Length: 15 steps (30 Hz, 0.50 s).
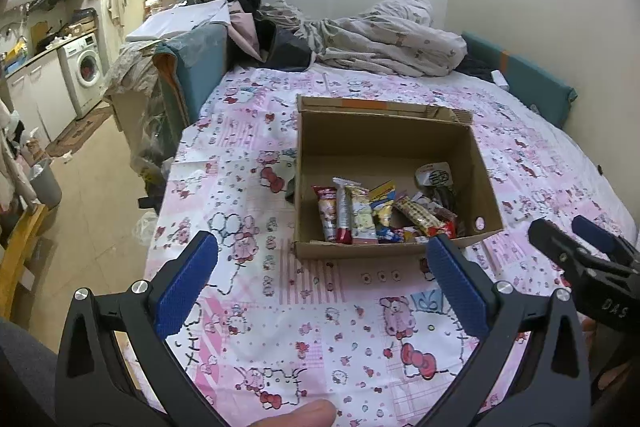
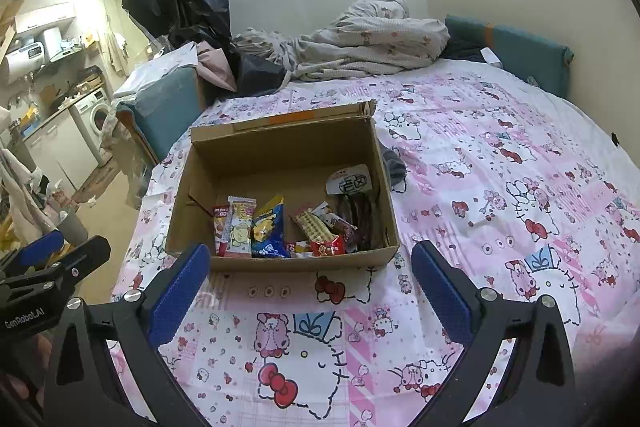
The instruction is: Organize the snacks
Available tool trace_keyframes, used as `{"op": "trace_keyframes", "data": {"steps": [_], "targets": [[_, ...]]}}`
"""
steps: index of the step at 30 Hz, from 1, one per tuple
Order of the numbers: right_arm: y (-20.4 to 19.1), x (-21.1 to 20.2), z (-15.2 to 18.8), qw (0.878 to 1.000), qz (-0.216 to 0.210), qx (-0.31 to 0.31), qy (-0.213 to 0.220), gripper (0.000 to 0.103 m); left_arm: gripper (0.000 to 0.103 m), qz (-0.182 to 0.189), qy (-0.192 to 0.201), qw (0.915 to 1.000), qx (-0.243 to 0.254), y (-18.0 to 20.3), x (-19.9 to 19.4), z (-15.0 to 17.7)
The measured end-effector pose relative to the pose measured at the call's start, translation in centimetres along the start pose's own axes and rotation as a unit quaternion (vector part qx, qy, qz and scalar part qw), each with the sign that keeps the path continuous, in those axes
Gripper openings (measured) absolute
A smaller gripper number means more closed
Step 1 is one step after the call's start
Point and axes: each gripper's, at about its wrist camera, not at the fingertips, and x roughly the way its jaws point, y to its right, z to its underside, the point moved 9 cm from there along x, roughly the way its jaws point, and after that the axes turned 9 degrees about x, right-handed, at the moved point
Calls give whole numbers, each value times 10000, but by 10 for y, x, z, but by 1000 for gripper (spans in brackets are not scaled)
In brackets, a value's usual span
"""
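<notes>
Bedsheet [image 1: 280, 327], pink cartoon print, lay stretched beneath both grippers and ran on ahead of them to a rumpled duvet [image 1: 392, 39] far beyond. Cardboard box [image 1: 384, 135] sat open-topped on the sheet, just ahead of the left gripper [image 1: 324, 287] and slightly to its right; from the right gripper [image 2: 310, 291] it stood dead ahead, a little to the left. Left gripper hung above the sheet with its jaws spread wide and nothing between them; right gripper likewise, jaws well apart and empty. Each showed at the edge of the other's view, side by side, near one another. Snack packets [image 2: 280, 227] were all in the box, bunched against the near wall: upright sticks at the left end, a blue and yellow bag [image 2: 267, 227] beside them, wafer bars and a small red wrapper [image 2: 328, 247] toward the right, a white-labelled pouch [image 2: 352, 179] further back. No packet seen loose on the sheet. Judged the sorting largely done, or a tidy-up inside the box the step in hand. To do it well: come in from above, over the near wall, not through it; take one packet at a time across its narrow width; close gently, as wrappers crush and slip; keep the free gripper ready to steady the light box against sliding on soft bedding.
</notes>
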Motion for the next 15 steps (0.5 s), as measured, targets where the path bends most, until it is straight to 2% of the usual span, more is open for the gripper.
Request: {"op": "trace_keyframes", "data": {"steps": [15], "targets": [[0,-9,-5,9998,37,-40,195,103,103,20,-127,9999,-104,-2,5,3]]}}
